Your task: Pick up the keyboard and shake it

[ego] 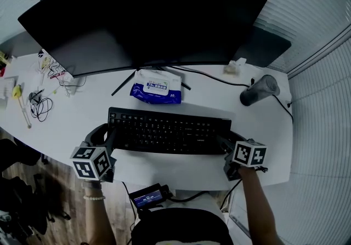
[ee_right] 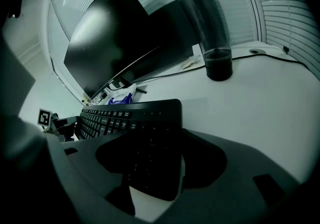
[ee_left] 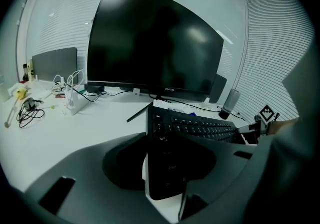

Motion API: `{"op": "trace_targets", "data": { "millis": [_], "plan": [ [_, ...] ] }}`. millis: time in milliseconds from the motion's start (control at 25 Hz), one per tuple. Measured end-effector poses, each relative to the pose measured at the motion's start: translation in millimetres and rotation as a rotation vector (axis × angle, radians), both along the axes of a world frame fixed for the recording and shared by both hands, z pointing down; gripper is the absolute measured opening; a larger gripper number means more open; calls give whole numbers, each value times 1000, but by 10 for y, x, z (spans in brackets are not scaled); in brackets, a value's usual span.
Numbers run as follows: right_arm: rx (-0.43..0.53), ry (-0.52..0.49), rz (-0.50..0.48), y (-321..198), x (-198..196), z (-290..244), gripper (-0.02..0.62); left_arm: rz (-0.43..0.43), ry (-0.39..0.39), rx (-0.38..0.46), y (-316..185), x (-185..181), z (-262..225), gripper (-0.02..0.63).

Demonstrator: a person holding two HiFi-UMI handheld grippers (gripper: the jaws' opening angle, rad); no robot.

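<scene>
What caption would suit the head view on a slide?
The left gripper and right gripper bracket the ends of a black keyboard on a white desk, below a dark monitor.

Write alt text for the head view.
A black keyboard lies on a white desk, the left gripper and right gripper straddling its ends. Behind stand a large dark curved monitor, a blue wipes pack and a dark tumbler.
</scene>
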State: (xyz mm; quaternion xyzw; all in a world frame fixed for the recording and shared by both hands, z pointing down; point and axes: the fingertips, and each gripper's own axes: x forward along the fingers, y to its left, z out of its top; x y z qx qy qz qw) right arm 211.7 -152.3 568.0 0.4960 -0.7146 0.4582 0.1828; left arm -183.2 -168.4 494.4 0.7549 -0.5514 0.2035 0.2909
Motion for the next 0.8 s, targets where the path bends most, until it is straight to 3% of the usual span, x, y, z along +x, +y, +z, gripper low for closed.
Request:
{"op": "trace_targets", "data": {
  "millis": [400, 800],
  "plan": [
    [241, 49, 26, -174, 49, -691, 282, 1, 15, 173, -134, 37, -506, 163],
    [615, 153, 40, -305, 111, -1788, 282, 7, 41, 485, -203, 64, -1279, 153]
  ]
}}
